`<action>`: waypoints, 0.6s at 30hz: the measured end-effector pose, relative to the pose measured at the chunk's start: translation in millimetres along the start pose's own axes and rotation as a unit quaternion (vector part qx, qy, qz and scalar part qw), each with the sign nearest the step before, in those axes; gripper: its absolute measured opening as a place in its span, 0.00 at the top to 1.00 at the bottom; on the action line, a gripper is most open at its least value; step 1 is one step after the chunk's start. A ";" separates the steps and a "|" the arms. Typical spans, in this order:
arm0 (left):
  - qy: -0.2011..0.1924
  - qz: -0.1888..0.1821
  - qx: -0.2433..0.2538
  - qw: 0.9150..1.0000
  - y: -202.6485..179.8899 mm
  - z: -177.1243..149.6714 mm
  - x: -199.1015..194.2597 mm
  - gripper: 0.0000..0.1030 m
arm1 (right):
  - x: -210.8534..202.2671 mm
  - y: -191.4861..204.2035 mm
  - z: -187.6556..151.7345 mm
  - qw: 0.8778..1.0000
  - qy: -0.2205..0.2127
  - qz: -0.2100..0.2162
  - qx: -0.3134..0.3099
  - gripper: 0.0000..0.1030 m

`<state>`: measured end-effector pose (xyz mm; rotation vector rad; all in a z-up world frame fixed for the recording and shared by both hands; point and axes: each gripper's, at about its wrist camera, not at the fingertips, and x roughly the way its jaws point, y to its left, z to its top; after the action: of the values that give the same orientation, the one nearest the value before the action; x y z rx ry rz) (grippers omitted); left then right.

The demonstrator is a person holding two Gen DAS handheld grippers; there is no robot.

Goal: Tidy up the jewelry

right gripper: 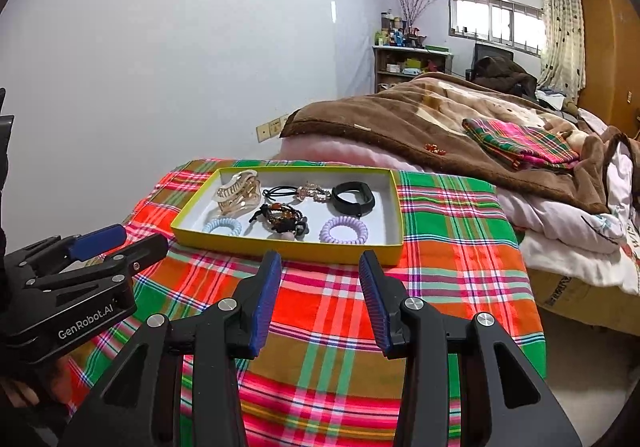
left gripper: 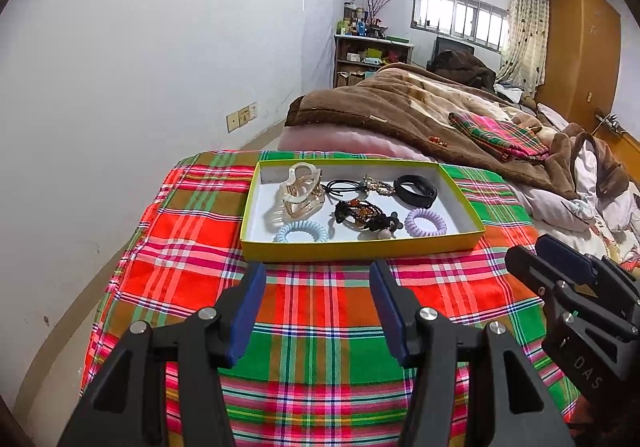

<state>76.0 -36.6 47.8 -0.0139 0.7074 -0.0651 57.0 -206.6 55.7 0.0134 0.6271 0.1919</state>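
**A:** Where does the jewelry lie?

**B:** All of it that I can see sits in the yellow tray (left gripper: 362,249) on the plaid cloth (left gripper: 320,347). Back row: clear claw clip (left gripper: 298,193) at left, black hair ties (left gripper: 344,187), black band (left gripper: 416,190) at right. Front row: blue coil tie (left gripper: 301,232), beaded dark bracelet (left gripper: 362,215), purple coil tie (left gripper: 425,222).

**A:** Tray's long axis?

**B:** It runs left to right across both my views, near wall facing me.

**A:** Direction from the grippers?

**B:** Straight ahead and apart. My left gripper (left gripper: 318,309) lines up with the tray's middle; my right gripper (right gripper: 320,301) points toward the purple coil tie (right gripper: 344,231) end.

**A:** Jaw state?

**B:** Both wide apart, holding nothing.

**A:** Which hand is nearer?

**B:** Judgement only: left for the clip end, right for the band end. Roughly equal reach otherwise; I cannot rank them.
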 end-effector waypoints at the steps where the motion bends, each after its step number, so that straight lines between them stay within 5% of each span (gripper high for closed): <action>1: 0.001 0.001 0.000 1.000 0.1 -0.3 -0.2 0.46 | -0.2 0.2 -0.3 1.000 0.000 0.001 0.001 0.60; 18: 0.000 0.003 -0.001 1.000 -0.5 -1.1 -4.7 0.45 | -2.0 0.7 -1.5 1.000 -0.006 0.006 0.005 0.60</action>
<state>71.8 -36.8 50.0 -0.0138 0.7073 -0.0595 54.4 -206.3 55.7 0.0284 0.6170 0.1995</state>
